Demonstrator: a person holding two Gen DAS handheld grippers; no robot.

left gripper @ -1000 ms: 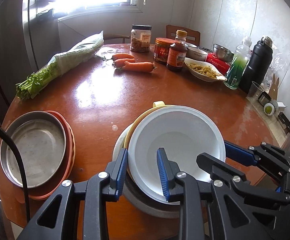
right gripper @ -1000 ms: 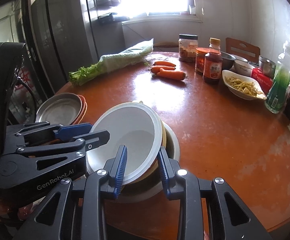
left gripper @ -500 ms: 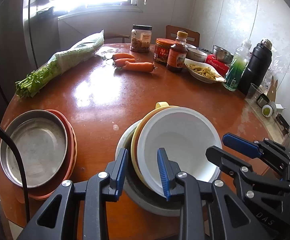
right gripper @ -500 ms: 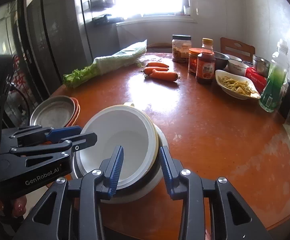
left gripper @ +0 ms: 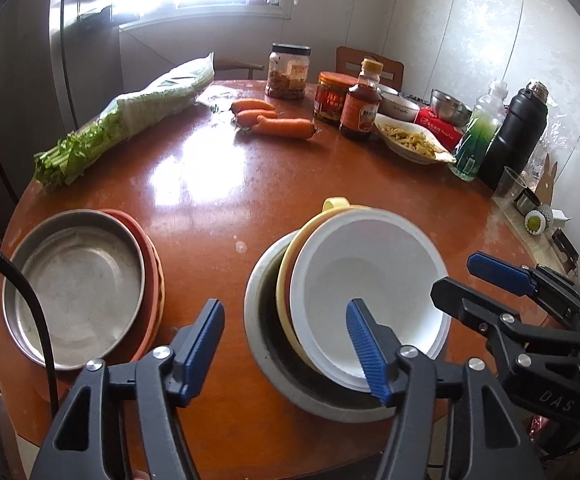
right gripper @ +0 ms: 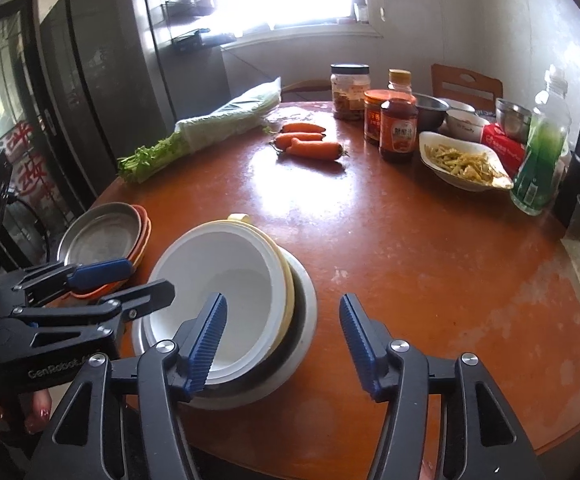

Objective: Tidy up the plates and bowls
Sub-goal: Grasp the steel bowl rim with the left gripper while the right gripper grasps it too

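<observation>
Plates at left: a round steel plate point(left gripper: 75, 286) lies on top of orange plastic plates point(left gripper: 154, 272), near the left edge of my round brown bench point(left gripper: 217, 184).
My left hand-held gripper point(left gripper: 285, 346): released. Its jaws have just been opening; the near rim of the bowl stack lies between them, but the pads do not press it.
Bowl stack, centre: a white plastic bowl point(left gripper: 370, 292) sits tilted inside a yellow bowl with a small handle point(left gripper: 332, 205), both inside a wide grey metal bowl point(left gripper: 265, 344).
My right hand-held gripper point(right gripper: 283, 344): also released, jaws just opened, over the right rim of the stack.
Handling, my judgement: the white bowl looks light, stiff and smooth, so it may slip; I would take it at the rim. The steel plate seems heavier but not fragile.
Left view only: a green fruit in foam net point(left gripper: 534, 222) at the far right.
Right view only: a person's fingers point(right gripper: 37, 414) under the left tool, and the dark cabinets point(right gripper: 89, 92).
</observation>
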